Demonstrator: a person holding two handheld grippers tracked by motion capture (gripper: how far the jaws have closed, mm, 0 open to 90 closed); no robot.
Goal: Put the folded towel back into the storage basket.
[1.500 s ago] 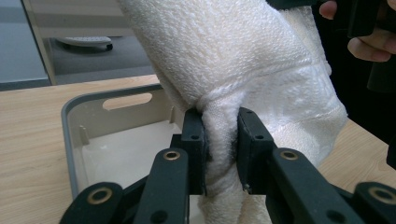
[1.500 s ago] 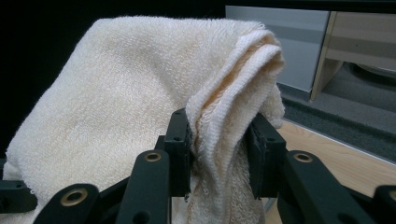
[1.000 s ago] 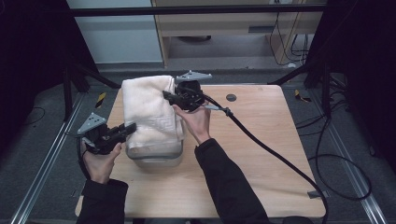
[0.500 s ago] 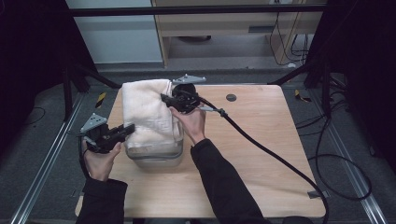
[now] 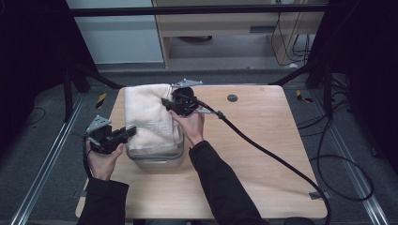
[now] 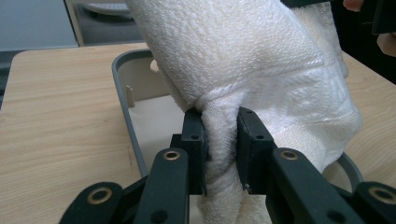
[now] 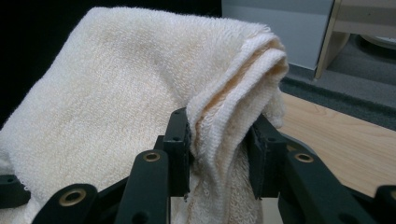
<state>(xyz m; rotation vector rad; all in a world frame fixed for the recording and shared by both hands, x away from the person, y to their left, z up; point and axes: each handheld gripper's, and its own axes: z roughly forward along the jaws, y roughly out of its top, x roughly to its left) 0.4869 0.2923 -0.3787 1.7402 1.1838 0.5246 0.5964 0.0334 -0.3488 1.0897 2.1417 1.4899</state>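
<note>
A folded cream towel hangs between my two grippers over a grey plastic bin on the wooden table. My left gripper is shut on the towel's near left edge; in the left gripper view its jaws pinch a bunched fold of towel above the bin's rim. My right gripper is shut on the towel's far right edge. The right gripper view has layered towel edges squeezed between the jaws. The towel's lower part sags into the bin.
A thick black cable trails from the right gripper across the table to its right front corner. A small dark round hole sits near the table's far edge. Metal rails and loose cables lie on the floor at both sides.
Both grippers have come down a little with the towel, and the towel has sunk lower into the bin. Both grips stay shut.
</note>
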